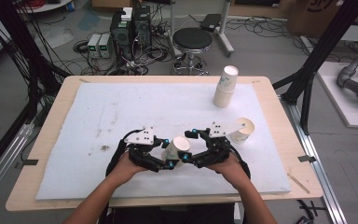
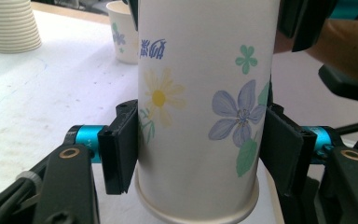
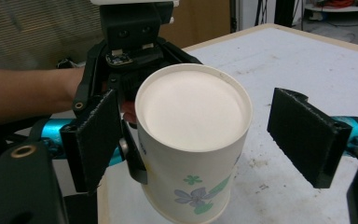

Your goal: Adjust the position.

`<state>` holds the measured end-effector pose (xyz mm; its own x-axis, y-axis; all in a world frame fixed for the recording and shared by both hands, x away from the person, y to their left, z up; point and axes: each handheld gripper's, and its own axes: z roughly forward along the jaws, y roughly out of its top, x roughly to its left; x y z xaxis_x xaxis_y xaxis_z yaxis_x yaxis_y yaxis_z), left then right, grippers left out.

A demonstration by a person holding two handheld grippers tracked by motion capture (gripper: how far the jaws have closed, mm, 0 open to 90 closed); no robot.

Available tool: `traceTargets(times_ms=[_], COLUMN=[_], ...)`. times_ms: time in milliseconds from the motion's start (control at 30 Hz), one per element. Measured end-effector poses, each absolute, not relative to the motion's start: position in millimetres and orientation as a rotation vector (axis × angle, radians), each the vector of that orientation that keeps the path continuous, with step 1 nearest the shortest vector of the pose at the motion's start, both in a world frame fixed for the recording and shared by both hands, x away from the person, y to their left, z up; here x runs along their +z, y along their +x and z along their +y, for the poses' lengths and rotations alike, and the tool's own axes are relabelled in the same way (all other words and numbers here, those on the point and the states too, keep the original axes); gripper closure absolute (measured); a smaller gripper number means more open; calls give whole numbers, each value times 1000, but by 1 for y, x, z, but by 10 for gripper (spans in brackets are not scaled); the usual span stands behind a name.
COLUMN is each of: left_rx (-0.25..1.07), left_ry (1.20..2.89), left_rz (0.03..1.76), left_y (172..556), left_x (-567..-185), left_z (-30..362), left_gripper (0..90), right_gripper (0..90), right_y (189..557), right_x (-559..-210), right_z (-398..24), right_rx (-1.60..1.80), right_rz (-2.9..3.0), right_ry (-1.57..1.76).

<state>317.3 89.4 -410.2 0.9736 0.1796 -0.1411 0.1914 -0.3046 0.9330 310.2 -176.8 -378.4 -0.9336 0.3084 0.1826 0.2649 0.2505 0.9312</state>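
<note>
A flowered paper cup [image 1: 181, 144] lies on its side above the white mat, between the two hands. My left gripper [image 1: 168, 153] is shut on it. In the left gripper view both pads [image 2: 121, 149] press the wall of the cup [image 2: 200, 107] near its rim end. The closed base of the cup [image 3: 193, 107] faces my right gripper [image 3: 200, 140], which is open, one jaw on each side of the cup and neither touching it. In the high view my right gripper [image 1: 189, 145] meets the cup from the right.
A tall stack of paper cups [image 1: 225, 86] stands at the back right of the mat [image 1: 121, 107]. One single flowered cup [image 1: 242, 130] stands upright just right of my right hand. The stack [image 2: 9, 23] and the single cup [image 2: 121, 32] lie beyond the held cup.
</note>
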Motion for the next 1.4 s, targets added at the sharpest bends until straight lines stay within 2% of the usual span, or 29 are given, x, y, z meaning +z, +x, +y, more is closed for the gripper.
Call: traceTargets(times_ms=[567,1400], left_rx=[-36,3], left_ry=[2152,2362], left_rz=[202,126], left_y=[315,314], left_x=[-389,-372], left_z=[96,95], left_gripper=[350,349], right_gripper=[183,183], right_y=[307,310], right_x=[-376,-364], right_z=[-165,-139], right_rx=[1667,1359], right_rz=[2590,2758], right_ry=[396,179])
